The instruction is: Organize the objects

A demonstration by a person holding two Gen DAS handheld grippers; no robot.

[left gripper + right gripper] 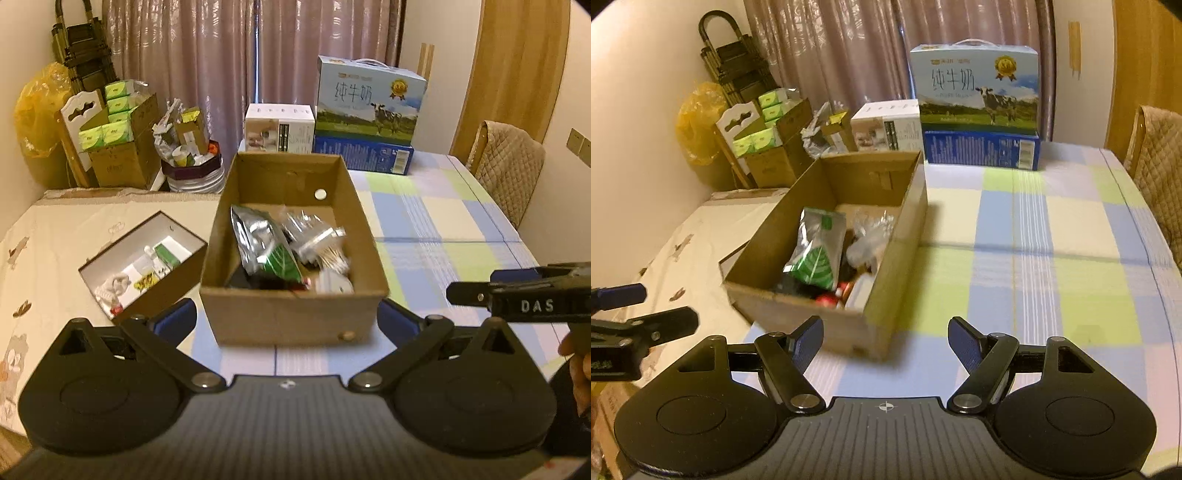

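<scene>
Hovering, both: neither touches anything
left hand-held gripper (286, 314): jaws spread fully wide, nothing between the pads; cardboard box sits just ahead, its near wall between the fingertips' line but apart from them
right hand-held gripper (885, 341): jaws parted, less wide, empty; box ahead and to its left, near corner just beyond the left finger
cardboard box (295, 317): open top, on the checked desk (436, 221)
box contents: silver-green pouch (266, 247), clear plastic bags (314, 236), small items too blurred to name
small open box (159, 291): left of the left hand-held gripper, holds small packets
milk carton (369, 99): far end of desk, beyond the box
</scene>
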